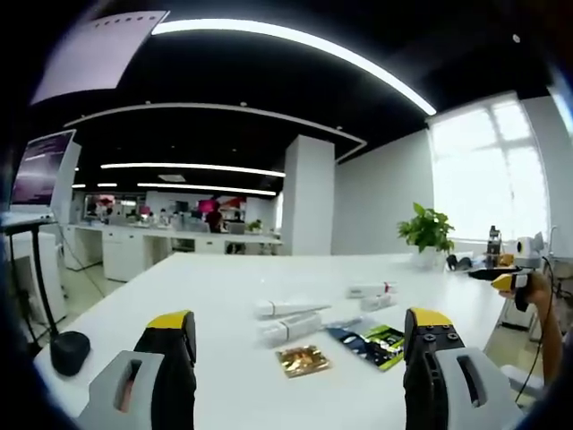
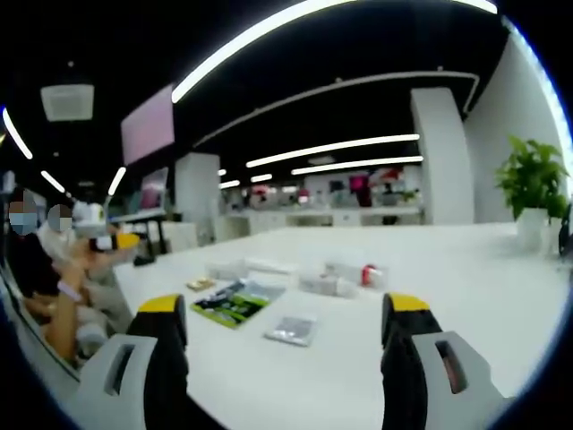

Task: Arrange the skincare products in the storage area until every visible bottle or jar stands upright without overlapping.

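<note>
Both grippers, left gripper (image 1: pixel 300 345) and right gripper (image 2: pixel 285 336), jaws spread, empty. White tubes (image 1: pixel 288 318) lie flat at frame centre; approach low, pinch mid-body.

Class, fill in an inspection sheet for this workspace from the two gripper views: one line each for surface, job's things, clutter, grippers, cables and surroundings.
Surface: white table, mostly bare.
Job's things: white tubes lying flat mid-table, not upright; a red-marked tube also lying down.
Clutter: gold sachet, dark green packet, silver sachet, all flat on the table.
Grippers: left gripper open, holding nothing, short of the items; right gripper open, holding nothing.
Cables: nothing seen on the table.
Surroundings: open office with a potted plant at the far edge, bright window, white pillar, ceiling light strips.
</note>
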A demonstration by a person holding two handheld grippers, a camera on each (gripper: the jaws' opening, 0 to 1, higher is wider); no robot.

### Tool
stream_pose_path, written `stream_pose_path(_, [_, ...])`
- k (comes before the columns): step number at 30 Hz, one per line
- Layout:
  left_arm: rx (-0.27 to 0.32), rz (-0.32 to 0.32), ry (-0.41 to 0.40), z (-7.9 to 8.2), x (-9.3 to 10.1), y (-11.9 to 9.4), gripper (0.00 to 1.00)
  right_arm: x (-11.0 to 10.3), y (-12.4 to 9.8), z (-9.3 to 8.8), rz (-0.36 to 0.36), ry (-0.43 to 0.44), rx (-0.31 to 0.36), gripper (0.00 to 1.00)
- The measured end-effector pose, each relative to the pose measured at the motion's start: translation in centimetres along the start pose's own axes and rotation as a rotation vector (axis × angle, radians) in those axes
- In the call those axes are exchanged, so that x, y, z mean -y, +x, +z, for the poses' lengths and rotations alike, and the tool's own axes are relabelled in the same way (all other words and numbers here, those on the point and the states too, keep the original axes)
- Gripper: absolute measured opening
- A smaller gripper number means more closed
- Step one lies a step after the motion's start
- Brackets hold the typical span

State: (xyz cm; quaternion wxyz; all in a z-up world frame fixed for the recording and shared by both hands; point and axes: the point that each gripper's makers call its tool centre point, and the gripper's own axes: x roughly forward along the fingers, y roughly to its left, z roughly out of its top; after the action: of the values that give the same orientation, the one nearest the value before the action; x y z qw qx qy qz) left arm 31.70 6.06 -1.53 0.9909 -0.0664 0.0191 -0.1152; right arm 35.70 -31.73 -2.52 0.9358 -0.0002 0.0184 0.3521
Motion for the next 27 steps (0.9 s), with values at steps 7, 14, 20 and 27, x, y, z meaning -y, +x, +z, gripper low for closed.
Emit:
stream_pose_path(7, [-0.003, 0.009, -0.003, -0.06, -0.35, -0.05, 0.99, 0.13, 0.10, -0.07, -0.004, 0.003, -0.002, 0.89])
stream_pose_path(14, [-0.009, 0.011, -0.006, -0.17, -0.50, 0.05, 0.99, 0.20, 0.11, -0.12, -0.008, 0.005, -0.004, 0.88])
stream_pose_path(20, [-0.005, 0.011, -0.007, -0.09, -0.45, 0.02, 0.99, 0.18, 0.14, -0.14, -0.006, 0.009, -0.004, 0.88])
stream_pose_path(27, [-0.014, 0.008, -0.003, -0.07, -0.32, 0.26, 0.99, 0.57, -0.05, -0.04, -0.016, 0.017, 0.002, 0.88])
